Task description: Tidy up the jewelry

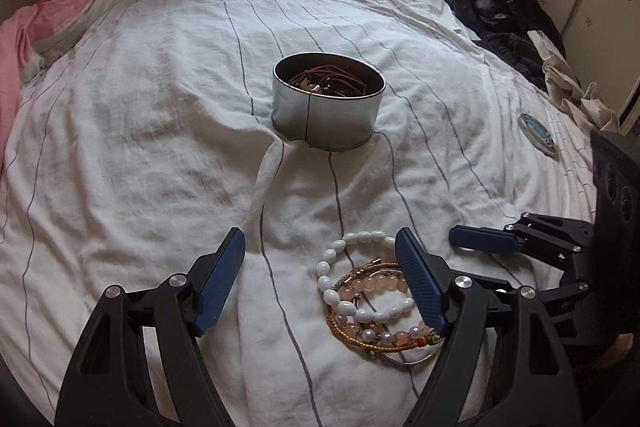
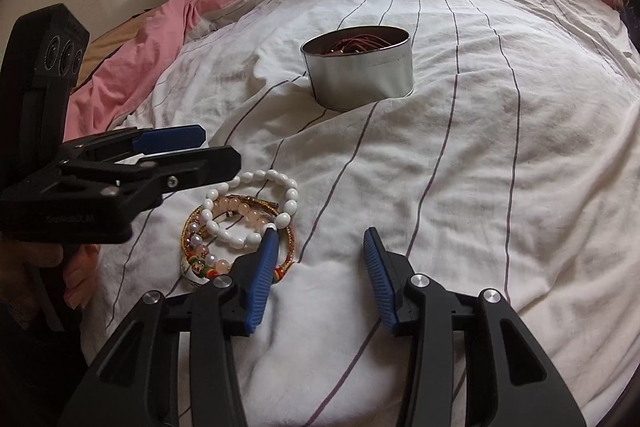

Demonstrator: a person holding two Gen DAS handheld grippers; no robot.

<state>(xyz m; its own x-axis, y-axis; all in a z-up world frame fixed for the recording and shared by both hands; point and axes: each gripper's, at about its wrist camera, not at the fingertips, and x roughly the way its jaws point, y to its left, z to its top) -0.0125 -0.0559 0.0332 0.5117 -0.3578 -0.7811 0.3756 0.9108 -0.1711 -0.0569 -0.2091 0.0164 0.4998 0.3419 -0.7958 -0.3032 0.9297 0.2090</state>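
From the left wrist view, the left gripper (image 1: 320,267) is nearest, with its two blue fingers spread wide and nothing held between them. A little pile of bracelets (image 1: 370,299) lies on the white striped bed cover (image 1: 140,147), right against the inside of the right-hand finger and partly hidden under it. A white bead bracelet (image 1: 344,279) sits on top of pink bead and gold ones. The right gripper (image 1: 480,241) pokes in from the right side, just beside the pile. Farther up the bed stands a round silver tin (image 1: 326,111) with no lid, and dark red cords (image 1: 332,79) lie inside it. A small round disc (image 1: 538,135) lies far off to the right. From the right wrist view, the right gripper (image 2: 320,267) is nearest, its fingers apart with only bed cover between them. The bracelets (image 2: 236,223) lie to the left, touching the outside of its left finger. The left gripper (image 2: 208,151) reaches in from the left, just above the pile. The tin (image 2: 360,75) stands well beyond, with red cords (image 2: 356,45) in it.
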